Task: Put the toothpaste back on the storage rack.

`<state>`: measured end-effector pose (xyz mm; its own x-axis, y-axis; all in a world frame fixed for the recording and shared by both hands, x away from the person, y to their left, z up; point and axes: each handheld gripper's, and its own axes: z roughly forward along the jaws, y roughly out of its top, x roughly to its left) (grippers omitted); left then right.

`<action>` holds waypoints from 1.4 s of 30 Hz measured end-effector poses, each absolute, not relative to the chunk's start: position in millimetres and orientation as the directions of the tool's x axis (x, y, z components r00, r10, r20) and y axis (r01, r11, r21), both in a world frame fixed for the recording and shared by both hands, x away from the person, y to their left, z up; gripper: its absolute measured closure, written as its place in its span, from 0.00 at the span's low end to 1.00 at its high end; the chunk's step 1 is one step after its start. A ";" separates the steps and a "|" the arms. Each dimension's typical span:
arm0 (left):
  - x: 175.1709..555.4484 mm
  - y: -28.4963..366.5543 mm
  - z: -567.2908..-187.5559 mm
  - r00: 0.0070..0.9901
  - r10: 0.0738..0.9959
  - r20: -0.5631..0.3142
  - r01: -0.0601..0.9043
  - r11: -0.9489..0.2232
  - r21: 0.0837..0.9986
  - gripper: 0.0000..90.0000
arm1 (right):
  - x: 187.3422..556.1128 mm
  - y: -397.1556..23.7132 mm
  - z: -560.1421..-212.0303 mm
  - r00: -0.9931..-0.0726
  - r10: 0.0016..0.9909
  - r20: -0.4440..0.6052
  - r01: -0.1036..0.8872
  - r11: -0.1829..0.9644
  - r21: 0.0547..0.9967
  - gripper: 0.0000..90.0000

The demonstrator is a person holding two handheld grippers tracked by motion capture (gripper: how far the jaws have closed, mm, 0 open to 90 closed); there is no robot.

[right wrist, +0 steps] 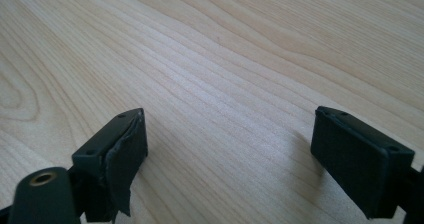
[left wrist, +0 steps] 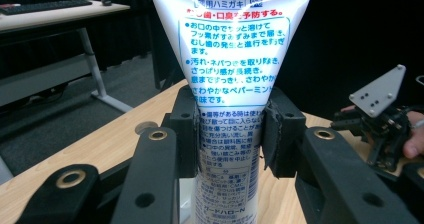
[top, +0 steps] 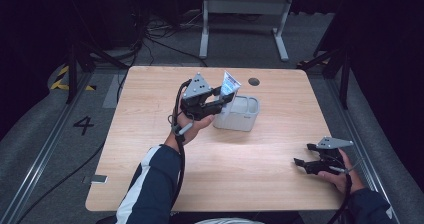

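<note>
A white and blue toothpaste tube stands upright, flat end up, over the near left part of a translucent white container in the middle of the wooden table. My left gripper is shut on the tube's lower half. In the left gripper view the tube, printed with blue and red text, sits pinched between both pads. My right gripper hovers low at the table's near right, open, with bare wood between its pads.
A round cable hole lies in the table behind the container. Beyond the far edge stand a white table frame and floor cables. Black stands flank the table on both sides. A "4" mark is on the floor at left.
</note>
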<state>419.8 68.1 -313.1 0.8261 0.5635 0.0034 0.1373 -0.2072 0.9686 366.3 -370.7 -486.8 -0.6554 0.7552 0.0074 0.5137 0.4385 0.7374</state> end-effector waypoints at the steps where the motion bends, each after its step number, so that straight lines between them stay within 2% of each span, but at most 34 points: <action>1: 421.5 67.4 -313.4 0.824 0.567 0.003 0.137 -0.205 0.969 0.72 | 366.3 -370.8 -486.8 -0.656 0.755 0.007 0.513 0.439 0.737 0.17; 20: 458.3 51.7 -325.7 0.806 0.592 0.009 0.132 -0.195 0.972 0.72 | 366.3 -370.8 -486.9 -0.656 0.755 0.006 0.513 0.439 0.738 0.17; 42: 477.8 14.4 -341.1 0.817 0.576 0.006 0.159 -0.235 0.959 0.72 | 366.0 -371.0 -486.8 -0.658 0.753 0.004 0.511 0.443 0.737 0.17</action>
<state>477.8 14.4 -341.1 0.8174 0.5760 0.0059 0.1589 -0.2353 0.9589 366.0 -371.0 -486.8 -0.6579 0.7531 0.0042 0.5112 0.4425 0.7368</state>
